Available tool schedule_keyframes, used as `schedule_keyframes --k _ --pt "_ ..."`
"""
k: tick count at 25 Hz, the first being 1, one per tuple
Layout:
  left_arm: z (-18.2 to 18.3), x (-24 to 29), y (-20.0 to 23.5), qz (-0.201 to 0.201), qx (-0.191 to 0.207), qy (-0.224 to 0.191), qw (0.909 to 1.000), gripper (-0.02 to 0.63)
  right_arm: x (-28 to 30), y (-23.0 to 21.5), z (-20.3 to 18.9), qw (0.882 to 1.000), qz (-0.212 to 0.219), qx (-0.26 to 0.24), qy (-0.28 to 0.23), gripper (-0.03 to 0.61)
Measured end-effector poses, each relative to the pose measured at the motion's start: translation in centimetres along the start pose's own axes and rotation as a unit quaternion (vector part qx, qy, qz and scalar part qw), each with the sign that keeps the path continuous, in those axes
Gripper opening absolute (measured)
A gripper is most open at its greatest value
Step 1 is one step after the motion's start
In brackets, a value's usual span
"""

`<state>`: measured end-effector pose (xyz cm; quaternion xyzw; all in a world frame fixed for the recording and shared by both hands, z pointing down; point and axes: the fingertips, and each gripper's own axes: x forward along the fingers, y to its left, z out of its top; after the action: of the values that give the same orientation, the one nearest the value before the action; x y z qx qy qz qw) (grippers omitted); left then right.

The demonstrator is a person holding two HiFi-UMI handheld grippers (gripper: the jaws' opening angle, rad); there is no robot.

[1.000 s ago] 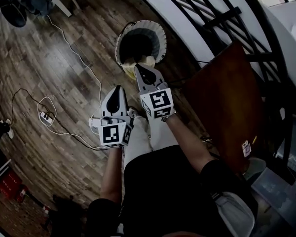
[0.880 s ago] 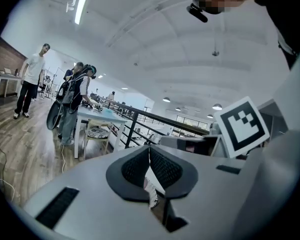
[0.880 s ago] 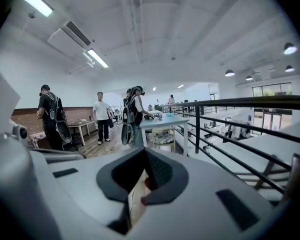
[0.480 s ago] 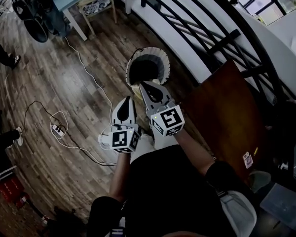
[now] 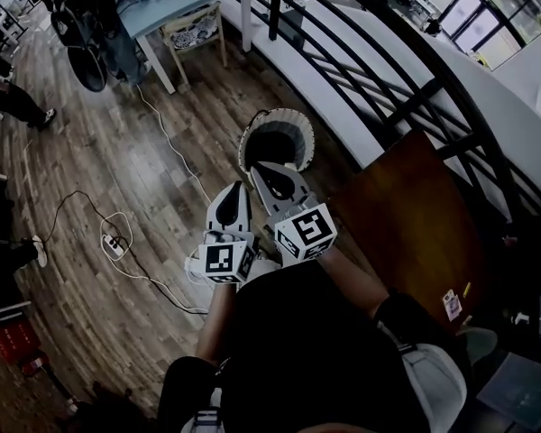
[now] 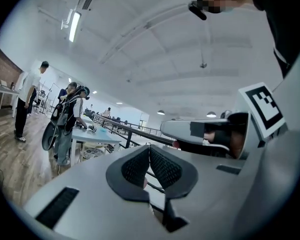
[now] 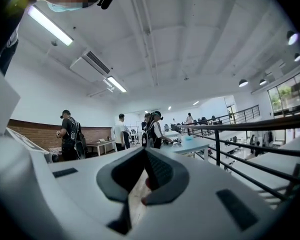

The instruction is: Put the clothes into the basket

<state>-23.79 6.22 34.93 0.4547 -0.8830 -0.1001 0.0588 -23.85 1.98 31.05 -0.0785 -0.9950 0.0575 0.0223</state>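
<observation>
Left gripper [image 5: 236, 190] and right gripper [image 5: 261, 170], white two-jaw claws both clenched shut on nothing, side by side just short of the round, pale-rimmed, dark-centred basket [image 5: 293, 117] standing on the brown plank floor [image 5: 117, 170].

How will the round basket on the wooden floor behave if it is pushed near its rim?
The basket looks deep and stands free, so it would probably tip. Its wall seems thin, so likely light; the smooth wooden floor may let it slide.

Basket [image 5: 299, 124] mouth open, railing [image 5: 415, 104] right, cable [image 5: 169, 138] left
</observation>
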Motion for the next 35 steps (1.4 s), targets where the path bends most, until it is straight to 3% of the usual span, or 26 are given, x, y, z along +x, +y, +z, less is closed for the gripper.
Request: schedule_keyframes --k 7,12,18,24,35 --pt "3.8 -2.7 -2.4 -0.006 0.049 -0.033 0.9983 0.014 -2.5 1.7 4.4 0.999 0.025 -0.017 -0.041 0.011" --pt "5.6 -4.3 -3.2 -0.008 0.053 -0.043 0.9977 0.014 -4.0 3.5 5.8 0.998 0.04 -0.014 -0.047 0.011" --pt "7.1 -4.8 -3.0 0.001 0.069 -0.057 0.996 0.014 -4.2 4.3 5.4 0.998 0.06 -0.013 -0.027 0.011" --pt "6.8 -5.5 -2.1 0.015 0.073 -0.041 0.9964 0.014 -5.4 4.4 5.2 0.999 0.049 -0.011 -0.022 0.009" --pt "5.7 -4.8 -1.9 0.002 0.07 -0.034 0.9969 0.014 -5.2 3.5 3.5 0.999 0.032 0.013 -0.001 0.008"
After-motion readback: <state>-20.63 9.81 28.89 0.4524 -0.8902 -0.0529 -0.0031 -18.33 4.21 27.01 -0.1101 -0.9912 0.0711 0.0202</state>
